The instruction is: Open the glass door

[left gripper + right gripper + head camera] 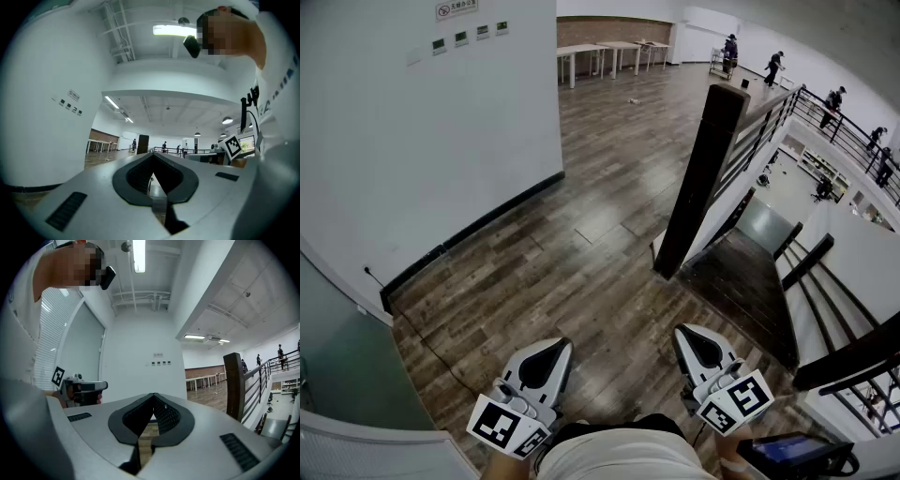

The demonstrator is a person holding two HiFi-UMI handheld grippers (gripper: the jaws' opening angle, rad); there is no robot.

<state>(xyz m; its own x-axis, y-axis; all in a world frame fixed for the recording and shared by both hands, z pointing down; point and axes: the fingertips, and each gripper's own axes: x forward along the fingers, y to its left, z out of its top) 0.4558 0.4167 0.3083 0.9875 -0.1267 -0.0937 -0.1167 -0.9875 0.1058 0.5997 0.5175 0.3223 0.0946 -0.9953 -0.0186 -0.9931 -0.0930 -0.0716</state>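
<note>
The glass door [337,370] is a frosted grey-green panel at the lower left of the head view, beside the white wall [412,141]. It also shows in the right gripper view as a tall grey glass door [84,357] next to window blinds. My left gripper [559,345] and right gripper [683,331] hang side by side, low in the head view, over the wooden floor and well away from the door. Both point level and forward. In each gripper view the jaws meet at their tips, left gripper [152,155] and right gripper [153,395], with nothing between them.
A dark wooden newel post [698,183] and a stair railing [769,117] stand right of centre, with stairs [750,281] dropping behind them. Wooden floor [600,169] runs ahead to tables [605,52]. Several people stand far off. A black cable [417,333] lies near the door.
</note>
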